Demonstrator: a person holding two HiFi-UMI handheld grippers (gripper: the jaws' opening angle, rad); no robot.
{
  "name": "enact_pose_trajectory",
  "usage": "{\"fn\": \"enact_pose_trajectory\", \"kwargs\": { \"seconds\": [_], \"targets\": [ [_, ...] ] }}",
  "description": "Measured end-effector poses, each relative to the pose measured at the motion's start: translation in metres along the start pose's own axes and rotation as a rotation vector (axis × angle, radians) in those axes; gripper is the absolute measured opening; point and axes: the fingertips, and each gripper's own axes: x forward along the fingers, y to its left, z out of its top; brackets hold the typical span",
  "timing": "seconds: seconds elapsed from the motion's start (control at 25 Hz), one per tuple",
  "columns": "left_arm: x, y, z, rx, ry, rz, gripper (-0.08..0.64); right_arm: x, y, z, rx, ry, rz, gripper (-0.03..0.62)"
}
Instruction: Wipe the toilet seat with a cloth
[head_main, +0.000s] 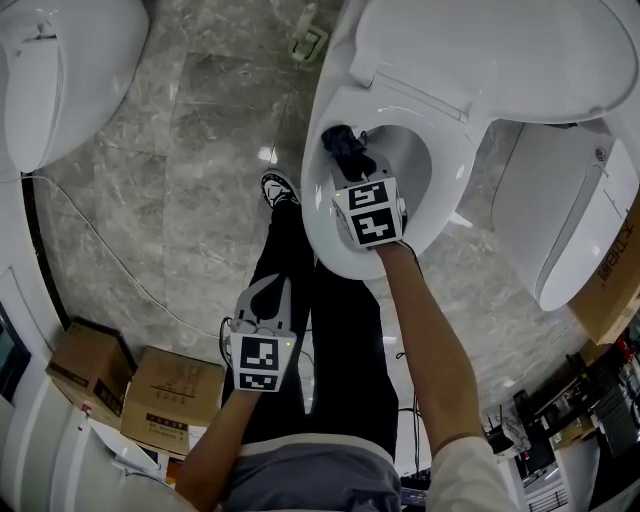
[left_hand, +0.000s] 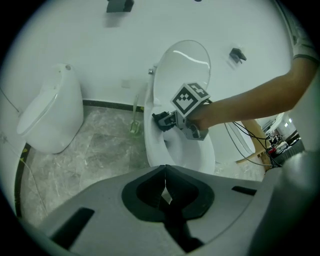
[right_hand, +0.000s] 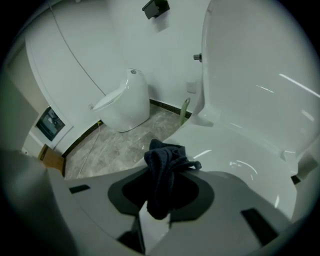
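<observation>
Jaws of the right gripper (right_hand: 159, 192) clamp a dark cloth (right_hand: 165, 160) at the toilet seat's (head_main: 322, 205) left edge; the left gripper's (left_hand: 165, 175) jaws are together, empty.

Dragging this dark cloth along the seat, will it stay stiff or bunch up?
Likely floppy: the cloth bunches in folds in the right claw. Wadded up, it will probably drag as a lump. The toilet seat looks glossy, so sliding should be easy.
</observation>
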Motion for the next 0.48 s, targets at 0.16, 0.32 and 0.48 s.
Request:
{"fn": "enact_pose_trajectory", "kwargs": {
  "seconds": [0.16,0.32,0.48],
  "targets": [
    [-0.002,-0.006,-0.003,0.012,-0.004,0.002,0.009,-0.004,0.02,-0.013,-0.07,0.021,0.063,0.084],
    [-0.003,-0.015,-0.006,0.035,-0.008,0.01,0.009,-0.011,0.038,-0.031,-0.078,0.035,0.094,0.084],
    [-0.004,-0.023,-0.007,0.038,-0.018,0.012,0.009,-0.019,0.054,-0.051,-0.067,0.04,0.123,0.084]
  ]
}}
